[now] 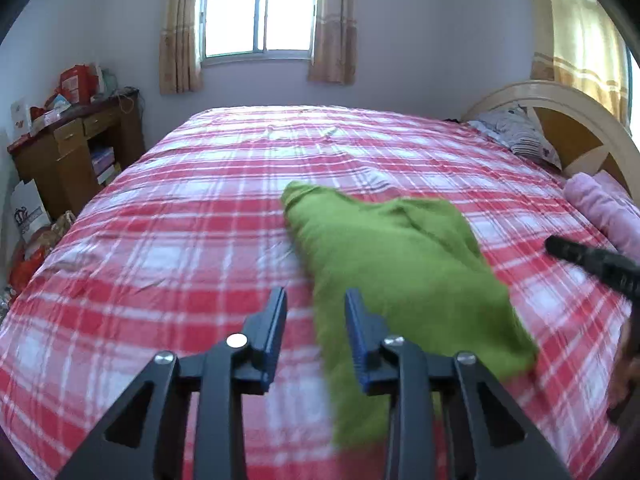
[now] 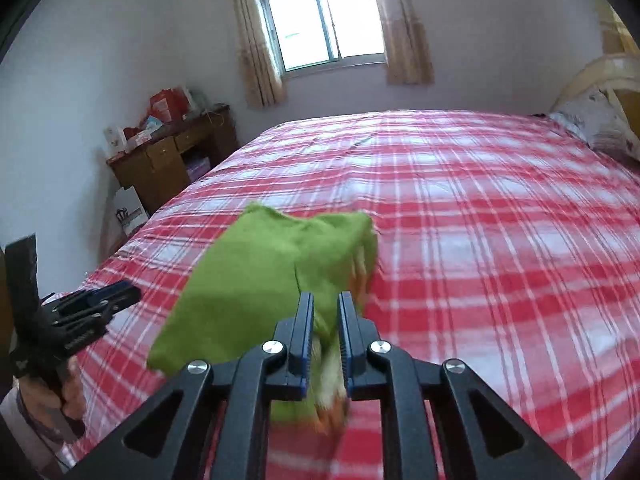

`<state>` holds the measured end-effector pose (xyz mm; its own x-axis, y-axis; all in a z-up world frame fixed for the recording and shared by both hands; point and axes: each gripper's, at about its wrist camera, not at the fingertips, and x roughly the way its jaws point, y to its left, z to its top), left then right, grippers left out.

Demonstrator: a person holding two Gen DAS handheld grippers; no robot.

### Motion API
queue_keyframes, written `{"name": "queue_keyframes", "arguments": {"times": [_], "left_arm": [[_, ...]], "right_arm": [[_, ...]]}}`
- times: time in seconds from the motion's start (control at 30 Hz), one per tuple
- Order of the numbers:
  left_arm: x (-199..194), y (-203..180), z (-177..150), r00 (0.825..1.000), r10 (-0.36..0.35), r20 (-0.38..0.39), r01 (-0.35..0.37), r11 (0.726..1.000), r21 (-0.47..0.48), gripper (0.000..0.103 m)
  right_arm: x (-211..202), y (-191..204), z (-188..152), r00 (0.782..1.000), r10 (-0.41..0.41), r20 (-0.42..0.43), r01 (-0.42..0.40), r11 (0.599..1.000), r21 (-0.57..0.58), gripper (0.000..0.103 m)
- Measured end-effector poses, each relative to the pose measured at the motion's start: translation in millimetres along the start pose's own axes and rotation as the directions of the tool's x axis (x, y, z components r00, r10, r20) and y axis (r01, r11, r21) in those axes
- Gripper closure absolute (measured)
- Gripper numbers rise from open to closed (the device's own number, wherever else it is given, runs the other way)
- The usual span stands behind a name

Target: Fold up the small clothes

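Green garment [image 2: 256,276] hangs bunched at frame centre above the plaid bed [image 2: 500,240], not yet folded flat. Right tongs [image 2: 325,312] are narrow, pinching its near edge. Left tongs [image 1: 316,312] are partly apart and empty, cloth just beside them. Most folding looks left.

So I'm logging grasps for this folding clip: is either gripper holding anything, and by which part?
The right gripper pinches the green garment at its near edge. The left gripper is open, with nothing between its fingers.
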<state>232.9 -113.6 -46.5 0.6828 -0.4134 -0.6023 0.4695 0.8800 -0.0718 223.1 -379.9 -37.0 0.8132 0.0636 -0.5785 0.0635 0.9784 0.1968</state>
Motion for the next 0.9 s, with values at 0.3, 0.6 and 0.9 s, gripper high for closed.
{"name": "queue_keyframes", "arguments": {"times": [0.3, 0.6, 0.9], "left_arm": [[71.5, -30.3, 0.2, 0.984, 0.171, -0.049, -0.169, 0.984, 0.049, 0.066], [79.5, -44.5, 2.3, 0.973, 0.229, -0.030, -0.224, 0.967, 0.119, 0.066], [82.5, -49.8, 3.5, 0.968, 0.248, -0.024, -0.243, 0.961, 0.135, 0.066]], "right_arm": [[106.8, -6.6, -7.9, 0.984, -0.069, -0.163, 0.062, 0.997, -0.044, 0.091], [128.9, -37.4, -3.2, 0.988, 0.008, -0.151, 0.002, 0.998, 0.066, 0.088], [83.0, -35.3, -0.2, 0.994, -0.085, -0.061, 0.090, 0.993, 0.079, 0.071]]}}
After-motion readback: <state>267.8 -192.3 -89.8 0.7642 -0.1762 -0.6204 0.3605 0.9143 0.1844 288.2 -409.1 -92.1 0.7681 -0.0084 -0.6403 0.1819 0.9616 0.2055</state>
